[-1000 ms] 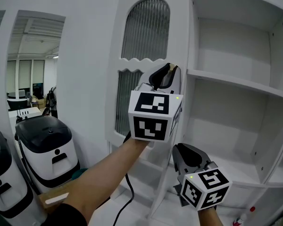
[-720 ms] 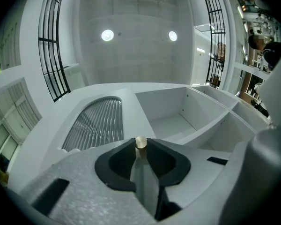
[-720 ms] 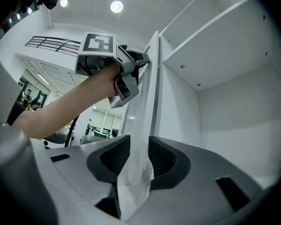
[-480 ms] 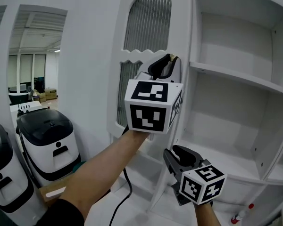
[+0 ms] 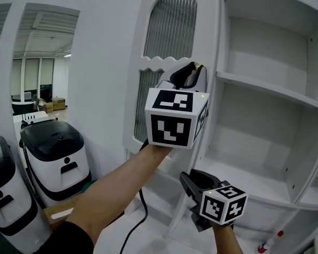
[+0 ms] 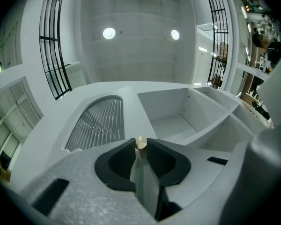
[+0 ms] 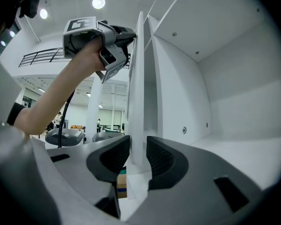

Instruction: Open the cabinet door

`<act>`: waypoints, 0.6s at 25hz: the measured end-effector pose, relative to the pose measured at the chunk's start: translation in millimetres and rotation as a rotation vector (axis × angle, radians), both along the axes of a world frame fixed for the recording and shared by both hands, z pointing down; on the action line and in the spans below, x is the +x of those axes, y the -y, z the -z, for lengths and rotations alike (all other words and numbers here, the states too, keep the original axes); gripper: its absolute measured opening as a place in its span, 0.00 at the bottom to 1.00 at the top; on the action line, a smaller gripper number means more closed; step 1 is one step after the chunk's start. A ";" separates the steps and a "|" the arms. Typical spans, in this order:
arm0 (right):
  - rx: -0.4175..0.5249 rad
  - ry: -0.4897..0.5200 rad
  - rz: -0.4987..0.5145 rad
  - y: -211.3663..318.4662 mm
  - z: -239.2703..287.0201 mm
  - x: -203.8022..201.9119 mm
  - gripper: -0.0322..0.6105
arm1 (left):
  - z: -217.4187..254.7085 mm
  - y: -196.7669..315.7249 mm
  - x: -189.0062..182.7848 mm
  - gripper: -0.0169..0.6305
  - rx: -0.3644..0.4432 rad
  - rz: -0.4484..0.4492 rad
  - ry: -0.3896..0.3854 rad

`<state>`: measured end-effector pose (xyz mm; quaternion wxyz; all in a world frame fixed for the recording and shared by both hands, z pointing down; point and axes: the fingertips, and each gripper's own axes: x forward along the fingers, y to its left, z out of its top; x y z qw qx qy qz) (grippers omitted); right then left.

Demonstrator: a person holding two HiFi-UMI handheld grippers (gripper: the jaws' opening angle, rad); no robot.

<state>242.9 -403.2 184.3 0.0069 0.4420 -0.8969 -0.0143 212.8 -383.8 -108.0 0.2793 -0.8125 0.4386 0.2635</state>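
The white cabinet door (image 5: 169, 30) with an arched ribbed pane stands swung open to the left of the cabinet's bare shelves (image 5: 270, 91). My left gripper (image 5: 188, 73) is raised at the door's free edge. In the left gripper view its jaws (image 6: 140, 146) are shut on that edge, just under a small brass knob (image 6: 140, 142). My right gripper (image 5: 193, 180) hangs lower, near the door's bottom. In the right gripper view the door's thin edge (image 7: 138, 78) runs up through the gap between its jaws (image 7: 138, 156). Whether the pads touch it is unclear.
Two white machines with black lids (image 5: 53, 152) (image 5: 2, 194) stand at the left behind a white pillar (image 5: 8, 62). A black cable (image 5: 140, 216) hangs under my left arm. A cardboard box (image 5: 58, 213) and a small bottle (image 5: 267, 244) lie on the floor.
My right gripper has sunk lower along the door's edge and rolled a little. My left gripper has stayed at the knob.
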 end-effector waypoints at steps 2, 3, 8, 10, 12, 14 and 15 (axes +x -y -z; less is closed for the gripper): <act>-0.003 -0.004 0.005 -0.8 -2.1 -2.0 0.22 | -0.3 0.8 1.2 0.15 -0.002 0.008 0.002; -0.001 -0.008 -0.002 -1.2 -2.7 -2.0 0.21 | -0.6 0.7 2.1 0.15 -0.002 0.015 0.006; -0.004 0.005 -0.014 -3.5 -2.1 -3.4 0.18 | -3.1 -3.8 -0.9 0.15 -0.008 0.035 0.018; 0.000 0.001 -0.020 -5.3 -1.1 -4.6 0.18 | -5.3 -6.5 -3.6 0.15 -0.011 0.033 0.013; 0.000 0.001 -0.021 -6.4 -0.6 -5.3 0.17 | -8.9 -7.6 -5.4 0.15 -0.013 0.039 0.013; -0.003 0.000 -0.021 -8.2 -1.8 -6.9 0.17 | -16.2 -7.2 -8.9 0.15 -0.024 0.045 0.013; -0.004 -0.002 -0.022 -9.4 -2.2 -7.9 0.17 | -20.4 -7.0 -11.2 0.15 -0.032 0.046 0.012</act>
